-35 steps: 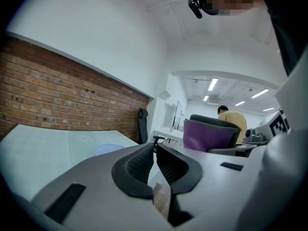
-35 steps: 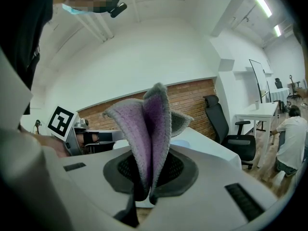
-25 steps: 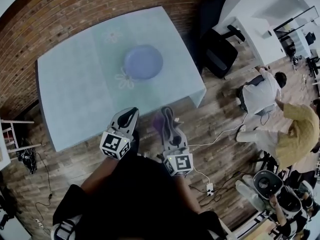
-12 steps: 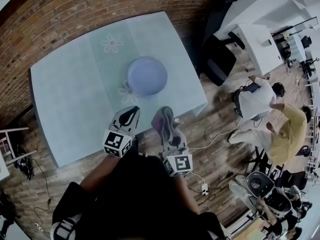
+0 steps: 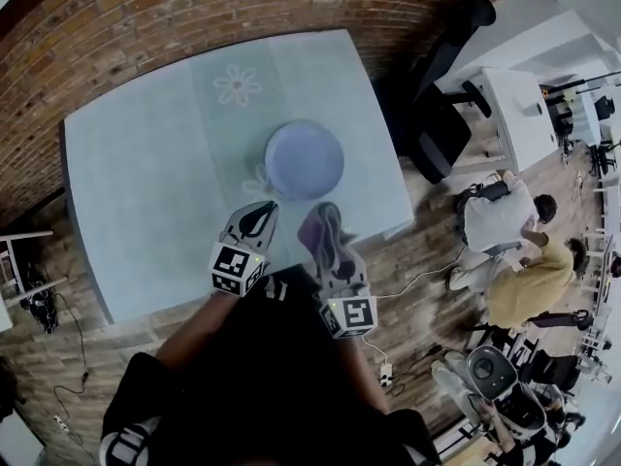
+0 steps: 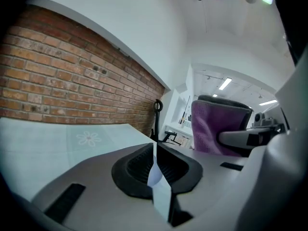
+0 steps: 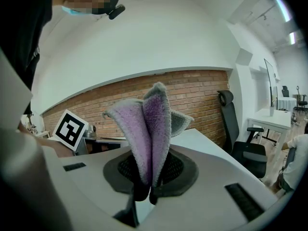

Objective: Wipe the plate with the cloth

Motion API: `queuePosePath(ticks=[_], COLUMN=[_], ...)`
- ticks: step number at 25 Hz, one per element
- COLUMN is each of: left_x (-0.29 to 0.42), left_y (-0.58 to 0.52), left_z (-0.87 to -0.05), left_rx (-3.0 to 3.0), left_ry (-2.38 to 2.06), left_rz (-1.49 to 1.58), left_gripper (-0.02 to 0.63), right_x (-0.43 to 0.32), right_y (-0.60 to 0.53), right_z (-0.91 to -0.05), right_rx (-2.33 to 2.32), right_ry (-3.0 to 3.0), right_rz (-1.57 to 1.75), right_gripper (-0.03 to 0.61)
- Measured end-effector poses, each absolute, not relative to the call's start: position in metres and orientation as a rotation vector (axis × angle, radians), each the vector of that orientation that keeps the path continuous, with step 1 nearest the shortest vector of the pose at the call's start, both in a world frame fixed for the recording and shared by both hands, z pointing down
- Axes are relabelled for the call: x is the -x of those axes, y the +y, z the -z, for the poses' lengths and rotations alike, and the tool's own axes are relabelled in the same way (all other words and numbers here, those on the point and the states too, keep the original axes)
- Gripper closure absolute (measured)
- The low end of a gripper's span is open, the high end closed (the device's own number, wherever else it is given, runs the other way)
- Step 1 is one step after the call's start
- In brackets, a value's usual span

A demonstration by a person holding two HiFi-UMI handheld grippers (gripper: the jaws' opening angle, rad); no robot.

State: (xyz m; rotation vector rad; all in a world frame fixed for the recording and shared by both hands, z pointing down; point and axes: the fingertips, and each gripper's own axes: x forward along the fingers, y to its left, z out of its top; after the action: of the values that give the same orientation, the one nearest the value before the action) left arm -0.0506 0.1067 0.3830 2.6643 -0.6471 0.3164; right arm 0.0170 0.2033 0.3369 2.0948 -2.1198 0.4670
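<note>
A round lavender plate [image 5: 304, 159] rests on the pale blue-green table [image 5: 146, 183], right of its middle. My right gripper [image 5: 323, 229] hovers over the table's near edge, just short of the plate, shut on a purple cloth [image 5: 312, 229]. In the right gripper view the cloth [image 7: 151, 129] stands up folded from between the closed jaws of the gripper [image 7: 148, 184]. My left gripper [image 5: 258, 217] hangs beside it to the left, over the table's near part, its jaws together with nothing in them. The left gripper view shows that gripper [image 6: 155, 147] shut, with the cloth [image 6: 219, 124] off to the right.
A brick wall [image 5: 146, 17] runs behind the table. A black office chair [image 5: 437, 129] and a white desk [image 5: 509, 100] stand at the right. People [image 5: 524, 280] crouch on the wooden floor at the right. A flower print [image 5: 239, 85] marks the table's far part.
The table and plate have come closer to both grippers. The right gripper still grips the cloth and the left stays shut.
</note>
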Motion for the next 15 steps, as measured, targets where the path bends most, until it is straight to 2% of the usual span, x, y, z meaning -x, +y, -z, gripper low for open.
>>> queuePosePath(ticks=[15], left_x=[0.018], left_y=[0.052], left_z=[-0.505], left_rx=[-2.359], left_ry=[-0.725], left_rz=[-0.586], left_gripper=[0.566], right_x=[-0.059], right_y=[0.114], right_z=[-0.386], right_rx=[-1.865], right_ry=[-2.242], right_rz=[-0.539], right_gripper=[0.517])
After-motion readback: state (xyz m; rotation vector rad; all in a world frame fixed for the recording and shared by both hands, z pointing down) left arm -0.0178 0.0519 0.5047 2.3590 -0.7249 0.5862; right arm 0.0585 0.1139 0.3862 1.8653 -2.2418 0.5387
